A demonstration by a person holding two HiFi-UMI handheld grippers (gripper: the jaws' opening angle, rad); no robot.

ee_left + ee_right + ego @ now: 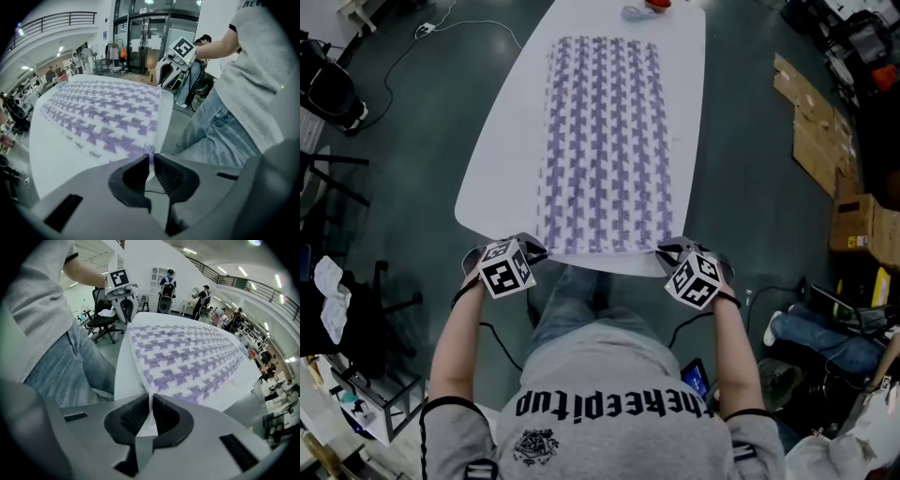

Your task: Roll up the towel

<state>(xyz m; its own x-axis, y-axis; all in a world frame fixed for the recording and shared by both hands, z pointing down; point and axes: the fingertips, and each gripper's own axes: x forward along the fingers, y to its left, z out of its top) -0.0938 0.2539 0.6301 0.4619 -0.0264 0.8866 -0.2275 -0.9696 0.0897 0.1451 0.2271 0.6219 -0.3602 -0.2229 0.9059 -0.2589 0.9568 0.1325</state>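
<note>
Tabletop [497, 178], white and oval, bears the purple-patterned towel [605, 141] spread flat, whose near corners the left gripper [151, 161] and right gripper [151, 404] each pinch, jaws closed on cloth, likely to start an even roll.

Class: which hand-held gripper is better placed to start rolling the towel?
Neither alone: left hand-held gripper pinches the towel at its near left corner, right hand-held gripper at its near right corner; both should roll together.
</note>
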